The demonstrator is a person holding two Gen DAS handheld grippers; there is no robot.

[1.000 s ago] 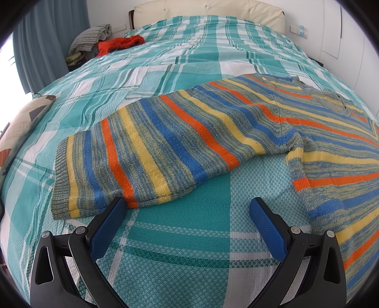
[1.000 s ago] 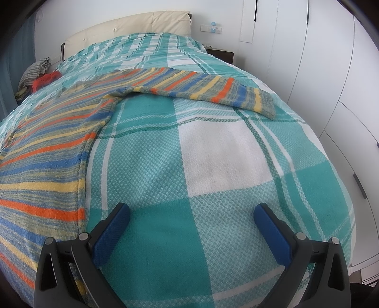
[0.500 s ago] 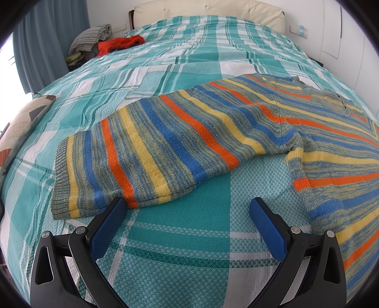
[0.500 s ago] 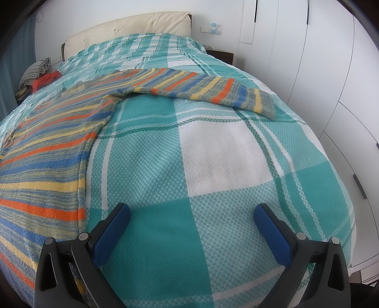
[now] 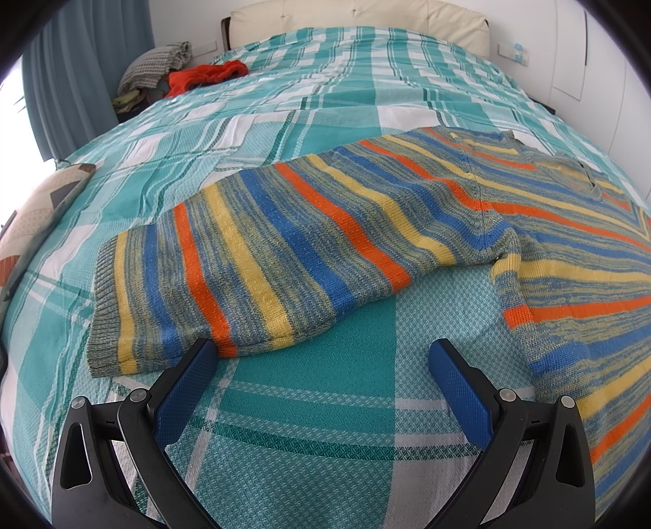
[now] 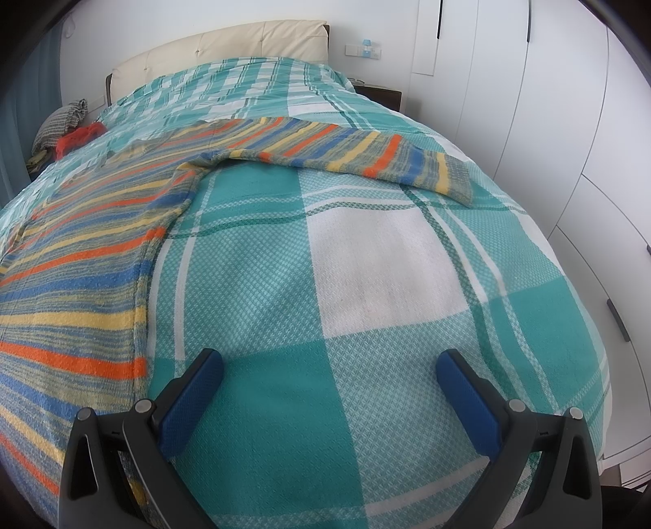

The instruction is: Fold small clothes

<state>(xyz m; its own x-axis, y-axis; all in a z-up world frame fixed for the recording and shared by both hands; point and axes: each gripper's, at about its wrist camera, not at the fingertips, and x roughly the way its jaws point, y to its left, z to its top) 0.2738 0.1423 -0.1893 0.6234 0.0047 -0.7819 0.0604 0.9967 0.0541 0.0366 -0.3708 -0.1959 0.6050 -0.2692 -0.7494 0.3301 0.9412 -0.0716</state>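
A striped knit sweater [image 5: 325, 244] in blue, orange and yellow lies flat on the teal plaid bed cover [image 5: 309, 407], sleeves spread out. My left gripper [image 5: 321, 358] is open and empty, just short of the near edge of the left sleeve, its left fingertip [image 5: 203, 354] at the sleeve's hem side. In the right wrist view the sweater body [image 6: 81, 264] lies to the left and the right sleeve [image 6: 366, 154] stretches across farther back. My right gripper [image 6: 329, 366] is open and empty over bare bed cover [image 6: 386, 264], beside the sweater's side edge.
A red garment [image 5: 203, 75] and a grey folded cloth [image 5: 154, 65] lie at the bed's far left by the cream headboard [image 5: 358, 16]. A patterned cushion [image 5: 36, 211] sits at the left edge. White wardrobe doors [image 6: 549, 122] stand close on the right.
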